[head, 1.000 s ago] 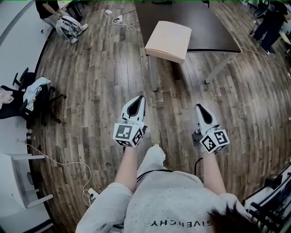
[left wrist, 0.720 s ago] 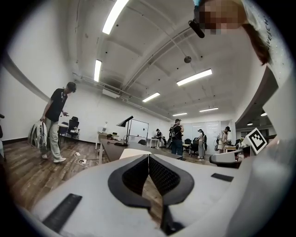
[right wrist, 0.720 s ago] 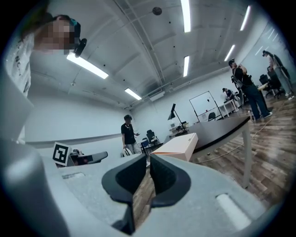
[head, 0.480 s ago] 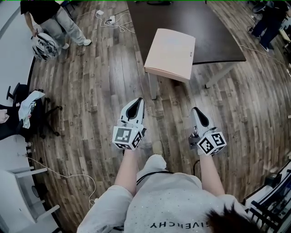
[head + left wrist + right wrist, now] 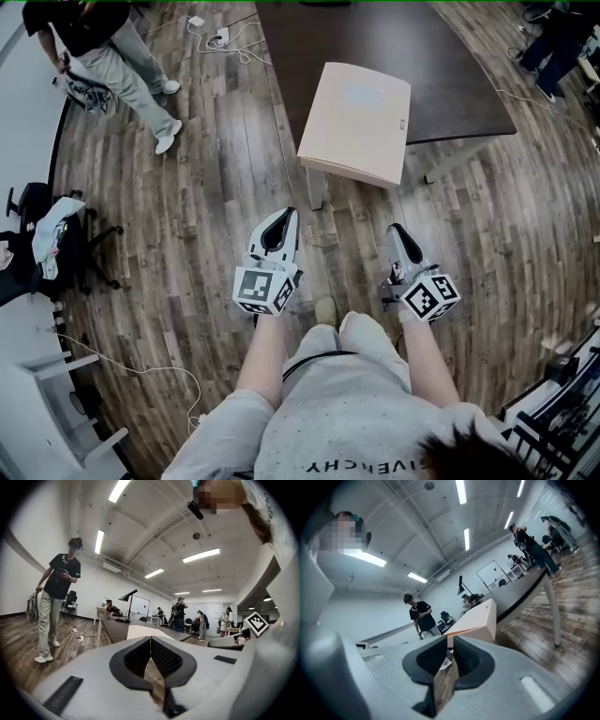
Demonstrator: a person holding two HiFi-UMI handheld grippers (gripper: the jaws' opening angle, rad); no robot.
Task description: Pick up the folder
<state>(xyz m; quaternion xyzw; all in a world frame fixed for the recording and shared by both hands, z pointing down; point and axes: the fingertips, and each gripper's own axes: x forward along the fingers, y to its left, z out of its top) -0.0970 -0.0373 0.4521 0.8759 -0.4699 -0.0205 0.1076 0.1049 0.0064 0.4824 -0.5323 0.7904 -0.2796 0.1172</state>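
Note:
A pale peach folder point(image 5: 356, 122) lies on the near corner of the dark table point(image 5: 450, 66), jutting over its edge. It also shows ahead in the left gripper view, folder point(image 5: 139, 631), and the right gripper view, folder point(image 5: 477, 619). My left gripper point(image 5: 278, 217) is held level over the floor short of the table, shut and empty; its tips meet point(image 5: 150, 638). My right gripper point(image 5: 396, 232) is beside it at the right, also short of the folder. Its jaws point(image 5: 450, 637) have just eased apart to a hairline slit, with nothing between them.
A person point(image 5: 112, 47) carrying a backpack walks at the far left. A chair with clothes point(image 5: 52, 225) stands by the left wall, cables and a power strip point(image 5: 220, 37) lie on the wood floor, and a table leg point(image 5: 317, 192) is under the folder.
The table and folder have come nearer as I stepped forward with both grippers. The person at the far left has stood up and walked with the backpack.

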